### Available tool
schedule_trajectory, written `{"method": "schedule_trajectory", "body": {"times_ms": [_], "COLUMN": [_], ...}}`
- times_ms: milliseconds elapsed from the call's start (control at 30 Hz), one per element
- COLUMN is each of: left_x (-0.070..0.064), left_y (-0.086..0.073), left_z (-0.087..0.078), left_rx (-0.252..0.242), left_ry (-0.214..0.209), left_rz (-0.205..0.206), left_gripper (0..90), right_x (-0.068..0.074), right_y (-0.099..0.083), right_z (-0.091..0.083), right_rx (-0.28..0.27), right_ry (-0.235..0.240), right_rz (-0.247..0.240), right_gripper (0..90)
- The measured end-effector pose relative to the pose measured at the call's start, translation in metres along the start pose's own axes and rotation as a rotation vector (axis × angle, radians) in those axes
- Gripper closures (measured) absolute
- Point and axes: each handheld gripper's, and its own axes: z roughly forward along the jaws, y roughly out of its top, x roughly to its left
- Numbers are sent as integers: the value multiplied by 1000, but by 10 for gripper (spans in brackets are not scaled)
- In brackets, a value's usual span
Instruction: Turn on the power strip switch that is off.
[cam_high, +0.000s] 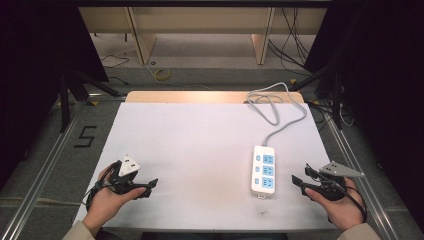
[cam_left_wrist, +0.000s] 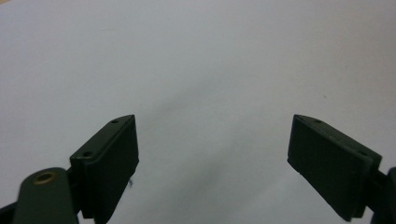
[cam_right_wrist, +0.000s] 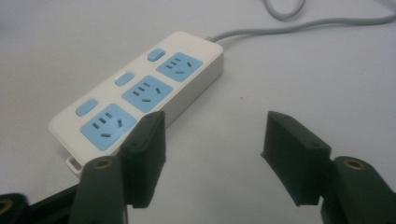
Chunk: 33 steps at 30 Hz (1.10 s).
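A white power strip (cam_high: 262, 175) with three blue sockets and three blue switches lies flat at the right of the white table (cam_high: 200, 140). Its grey cable (cam_high: 278, 107) loops toward the far edge. My right gripper (cam_high: 301, 176) rests open just right of the strip, and nothing is between its jaws. In the right gripper view the power strip (cam_right_wrist: 140, 95) lies ahead and left of the right gripper (cam_right_wrist: 215, 119), close to the left jaw, and its cable (cam_right_wrist: 299, 23) runs off the top. My left gripper (cam_high: 150, 188) is open low over bare table at the front left. The left gripper (cam_left_wrist: 213, 123) holds nothing.
Beyond the table's far edge the floor carries loose cables (cam_high: 161, 74) and wooden furniture legs (cam_high: 141, 40). Metal rails (cam_high: 45, 165) run along both sides of the table. A "5" is marked on the floor (cam_high: 86, 136) at the left.
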Motion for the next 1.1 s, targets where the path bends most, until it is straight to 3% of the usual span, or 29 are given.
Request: {"method": "schedule_trajectory", "body": {"times_ms": [167, 267, 367, 467, 600, 1100], "left_x": [-2, 1, 2, 2, 0, 1], "left_y": [1, 0, 0, 1, 2, 2], "left_z": [0, 0, 0, 1, 1, 1], "left_rx": [-12, -1, -8, -13, -12, -15], "left_ry": [-8, -3, -16, -18, -11, -8], "left_rz": [3, -9, -51, -52, -34, -39], "left_gripper": [157, 158, 160, 158, 157, 157], "right_x": [4, 6, 7, 7, 8, 13], "right_y": [3, 5, 7, 10, 12, 18], "right_z": [-5, -7, -9, -11, -10, -6], "right_rx": [19, 26, 33, 28, 39, 44], "right_ry": [-35, -58, -67, -80, -76, -43], "right_rz": [-8, -21, -43, -71, -76, -70], "right_gripper": [590, 709, 824, 900, 900, 900]}}
